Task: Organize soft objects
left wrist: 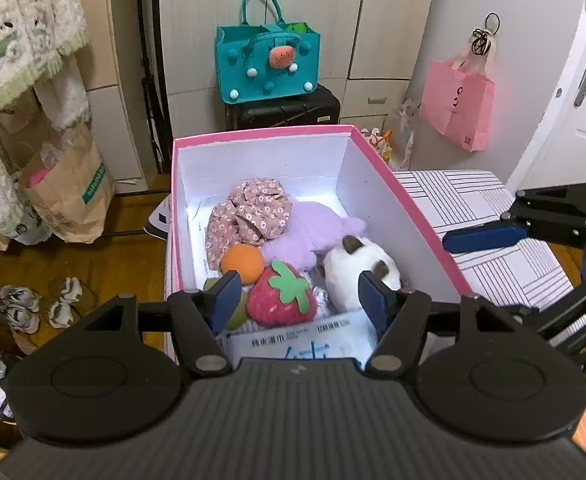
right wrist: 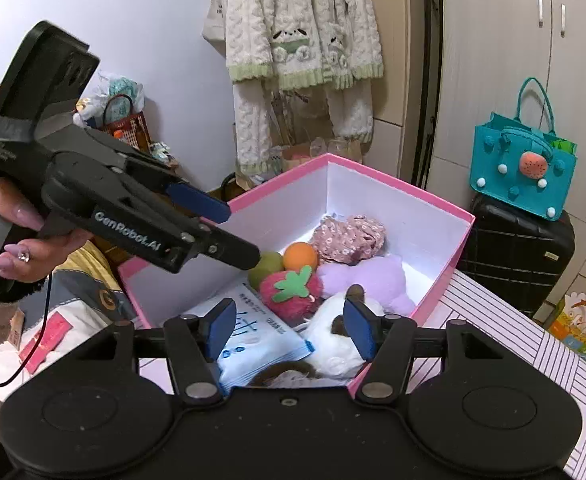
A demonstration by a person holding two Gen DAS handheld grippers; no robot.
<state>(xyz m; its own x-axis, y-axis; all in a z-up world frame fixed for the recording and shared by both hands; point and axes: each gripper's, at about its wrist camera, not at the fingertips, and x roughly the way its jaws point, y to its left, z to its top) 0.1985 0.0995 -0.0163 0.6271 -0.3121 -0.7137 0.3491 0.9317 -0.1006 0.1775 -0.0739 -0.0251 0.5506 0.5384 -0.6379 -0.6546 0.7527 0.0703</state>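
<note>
A pink box (left wrist: 393,184) with white inside walls holds soft things: a floral cloth (left wrist: 249,212), a purple plush (left wrist: 309,236), an orange ball (left wrist: 243,264), a strawberry plush (left wrist: 283,298), a white and brown plush (left wrist: 363,268), a green ball (right wrist: 267,266) and a blue-white packet (left wrist: 293,344). My left gripper (left wrist: 299,296) is open and empty, hovering over the near end of the box. My right gripper (right wrist: 289,330) is open and empty above the box's near corner (right wrist: 445,276). The left gripper also shows in the right wrist view (right wrist: 237,232), over the box's left wall.
The box stands on a striped surface (left wrist: 493,208). A teal felt bag (left wrist: 267,64) sits on a black suitcase (left wrist: 285,110) behind it. A pink bag (left wrist: 457,104) hangs at the right. A paper bag (left wrist: 69,196) and slippers (left wrist: 41,304) lie on the floor at the left.
</note>
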